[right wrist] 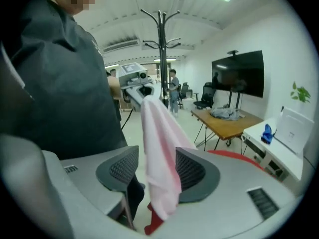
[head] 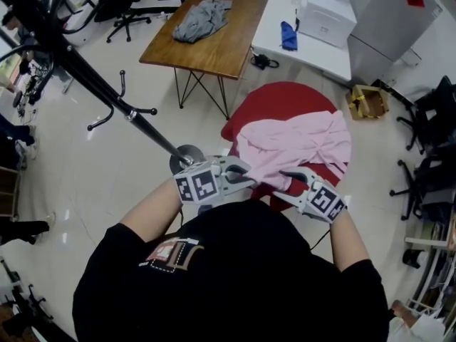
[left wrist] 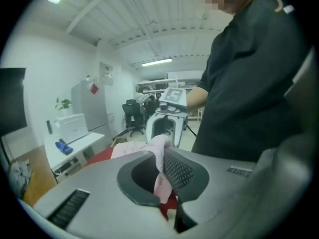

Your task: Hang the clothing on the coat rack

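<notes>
A pink garment lies spread on a round red seat in front of the person. My left gripper is shut on the garment's near edge, and the pink cloth is pinched between the pads of the left gripper. My right gripper is beside it at the same edge. In the right gripper view the right gripper has its jaws apart, with a fold of pink cloth hanging loose between them. The black coat rack stands to the left; the coat rack shows its hooked top beyond the left gripper.
A wooden table at the back carries a grey garment. To its right, a white desk holds a blue item and a white box. A cardboard box and office chairs stand at right.
</notes>
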The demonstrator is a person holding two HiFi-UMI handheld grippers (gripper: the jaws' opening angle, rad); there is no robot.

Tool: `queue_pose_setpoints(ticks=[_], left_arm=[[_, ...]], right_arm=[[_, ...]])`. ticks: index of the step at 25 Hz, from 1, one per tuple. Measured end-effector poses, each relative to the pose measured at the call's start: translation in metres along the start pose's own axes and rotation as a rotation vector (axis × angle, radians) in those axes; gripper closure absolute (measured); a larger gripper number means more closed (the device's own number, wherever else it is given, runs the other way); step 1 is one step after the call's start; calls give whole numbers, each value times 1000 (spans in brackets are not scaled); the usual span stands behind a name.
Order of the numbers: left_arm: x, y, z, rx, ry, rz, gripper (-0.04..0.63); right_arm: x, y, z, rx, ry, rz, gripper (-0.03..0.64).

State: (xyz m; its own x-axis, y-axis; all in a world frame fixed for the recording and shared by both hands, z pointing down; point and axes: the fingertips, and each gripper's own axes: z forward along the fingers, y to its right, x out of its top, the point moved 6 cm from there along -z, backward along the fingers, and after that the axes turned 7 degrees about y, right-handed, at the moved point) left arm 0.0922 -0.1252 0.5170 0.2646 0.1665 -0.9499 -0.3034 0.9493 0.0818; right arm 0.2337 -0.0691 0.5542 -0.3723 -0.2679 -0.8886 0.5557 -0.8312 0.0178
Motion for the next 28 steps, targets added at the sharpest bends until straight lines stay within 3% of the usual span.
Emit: queue_pose_setpoints(ticks=[3, 8, 11, 12, 13, 14, 15, 22, 24, 26, 28], left_arm=[[14, 14, 9, -74, -59, 120, 595], [27, 29, 20, -155, -158, 285, 595], [33, 33, 18, -183, -192, 347, 595], [35, 34, 17, -186, -192, 352, 595], [36, 34, 17, -184, -190, 352, 595], [36, 33, 18, -178, -185, 347, 595], [35, 32, 18, -171, -170, 333, 595], [76, 11, 6, -90, 165, 137, 584], [92, 6, -1, -108, 294, 114, 514], [111, -1, -11, -148, 431, 99, 452], [132, -7, -21, -177, 510, 96, 412]], right_arm=[[34, -4, 2, 18, 61, -69, 379], [46, -16, 18, 76, 23, -178, 300], [45, -23, 19, 135, -15, -196, 301], [43, -27, 19, 158, -34, -211, 333], [40, -30, 18, 169, -50, -236, 411], [38, -33, 17, 170, -56, -264, 532], [37, -35, 14, 165, -49, -284, 569], [87, -39, -45, 156, 147, -238, 589], [108, -42, -62, 161, 201, -255, 591], [136, -45, -78, 170, 319, -287, 591], [165, -46, -97, 167, 411, -319, 591]])
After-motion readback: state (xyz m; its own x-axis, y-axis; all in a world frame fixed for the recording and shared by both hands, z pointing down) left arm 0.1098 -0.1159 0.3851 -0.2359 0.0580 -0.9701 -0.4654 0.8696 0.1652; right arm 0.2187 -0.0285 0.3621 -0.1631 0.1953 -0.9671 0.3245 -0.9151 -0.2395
